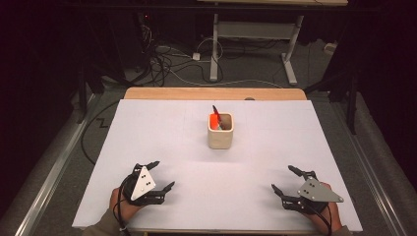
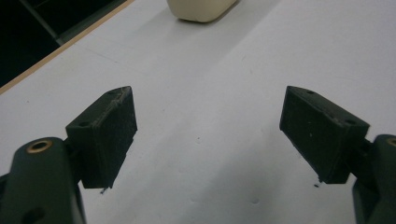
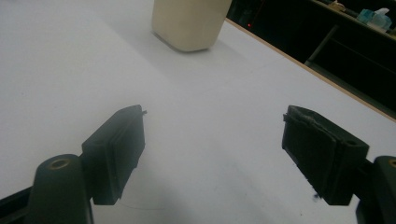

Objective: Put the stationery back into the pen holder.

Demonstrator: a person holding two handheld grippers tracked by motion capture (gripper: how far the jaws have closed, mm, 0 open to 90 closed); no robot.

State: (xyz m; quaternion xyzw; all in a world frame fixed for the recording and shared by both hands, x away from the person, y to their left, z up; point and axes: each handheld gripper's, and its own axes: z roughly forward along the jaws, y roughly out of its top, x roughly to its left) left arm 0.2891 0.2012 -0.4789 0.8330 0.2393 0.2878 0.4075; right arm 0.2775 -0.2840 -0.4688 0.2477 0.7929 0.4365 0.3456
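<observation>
A cream square cup [image 1: 221, 131] stands upright near the middle of the white table top [image 1: 167, 147], with an orange and a dark item sticking out of it. The cup's base also shows far ahead in the left gripper view [image 2: 201, 9] and in the right gripper view [image 3: 189, 23]. My left gripper [image 1: 163, 174] rests near the front left edge, jaws wide apart with nothing between them [image 2: 208, 133]. At the front right, my right gripper [image 1: 284, 178] is likewise open and empty [image 3: 212, 154]. Both grippers are well short of the cup.
A wooden strip [image 1: 214, 93] runs along the table's far edge. Beyond it are the legs of another desk [image 1: 215, 54] and loose cables [image 1: 162, 59] on the floor. Metal rails flank the table on both sides.
</observation>
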